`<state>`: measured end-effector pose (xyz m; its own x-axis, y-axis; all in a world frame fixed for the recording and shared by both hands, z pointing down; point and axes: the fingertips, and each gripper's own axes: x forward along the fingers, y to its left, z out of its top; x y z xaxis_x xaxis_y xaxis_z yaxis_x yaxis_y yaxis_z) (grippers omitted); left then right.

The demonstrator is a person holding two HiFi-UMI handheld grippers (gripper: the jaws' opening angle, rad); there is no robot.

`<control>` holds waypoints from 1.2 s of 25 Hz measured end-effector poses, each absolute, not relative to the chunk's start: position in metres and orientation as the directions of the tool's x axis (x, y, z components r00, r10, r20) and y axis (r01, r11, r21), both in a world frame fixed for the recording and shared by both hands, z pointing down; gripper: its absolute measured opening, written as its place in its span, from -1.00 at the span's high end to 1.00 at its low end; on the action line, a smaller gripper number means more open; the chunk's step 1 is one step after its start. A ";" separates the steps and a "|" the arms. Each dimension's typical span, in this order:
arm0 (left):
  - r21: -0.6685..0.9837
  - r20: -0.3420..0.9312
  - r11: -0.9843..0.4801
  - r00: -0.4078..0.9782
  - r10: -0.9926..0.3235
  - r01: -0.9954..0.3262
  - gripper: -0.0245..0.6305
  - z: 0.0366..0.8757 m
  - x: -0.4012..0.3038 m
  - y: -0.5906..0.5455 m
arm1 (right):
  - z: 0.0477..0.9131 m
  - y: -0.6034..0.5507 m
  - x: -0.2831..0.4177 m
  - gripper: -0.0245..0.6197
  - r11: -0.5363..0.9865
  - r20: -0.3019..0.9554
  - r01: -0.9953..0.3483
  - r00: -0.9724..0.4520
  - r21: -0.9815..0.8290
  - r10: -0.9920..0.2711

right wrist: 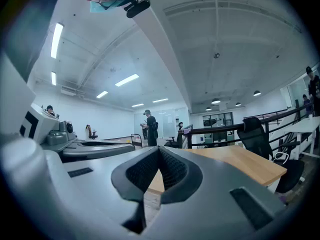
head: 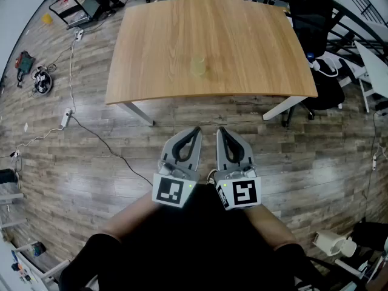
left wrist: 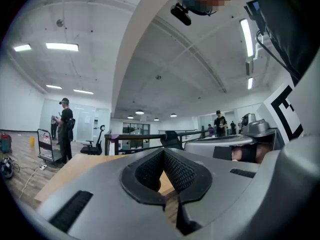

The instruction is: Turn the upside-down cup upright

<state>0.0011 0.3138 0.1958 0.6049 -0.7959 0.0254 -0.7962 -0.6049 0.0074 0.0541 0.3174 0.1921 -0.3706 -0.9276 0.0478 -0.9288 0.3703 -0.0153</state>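
A small, pale yellowish cup (head: 198,67) stands alone near the middle of the wooden table (head: 151,47); it is too faint to tell which end is up. Both grippers are held level, side by side and close to my body, over the floor short of the table's near edge. My left gripper (head: 195,131) is shut with nothing in it, and so is my right gripper (head: 220,130). In the left gripper view the ribbed pads of the left gripper (left wrist: 163,152) meet, with the table (left wrist: 75,171) beyond. The right gripper view shows the right gripper (right wrist: 159,149) the same. The cup shows in neither gripper view.
The table stands on white legs (head: 140,113) on a wooden plank floor. A black office chair (head: 312,23) is at its right side. Cables and a power strip (head: 65,119) lie on the floor at left. People (left wrist: 64,129) stand far off in the hall.
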 end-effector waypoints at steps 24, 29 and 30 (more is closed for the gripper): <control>0.024 0.078 -0.432 0.433 -0.898 -0.901 0.93 0.252 -0.028 0.165 | 0.264 0.149 0.081 0.89 0.405 0.137 -0.914 -0.398 0.021 -0.907; 0.029 0.122 -0.499 0.498 -0.858 -0.866 0.93 0.288 -0.051 0.069 | 0.295 0.064 0.038 0.89 0.415 0.188 -0.910 -0.409 -0.004 -0.893; 0.028 0.133 -0.516 0.514 -0.847 -0.856 0.93 0.297 -0.053 0.052 | 0.303 0.050 0.032 0.89 0.409 0.203 -0.913 -0.400 -0.001 -0.894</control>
<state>-0.0534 0.0519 0.2966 0.5145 -0.8471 0.1329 -0.8563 -0.5157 0.0282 0.0322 0.0497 0.3034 -0.4005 -0.8936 0.2029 -0.9126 0.4089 -0.0008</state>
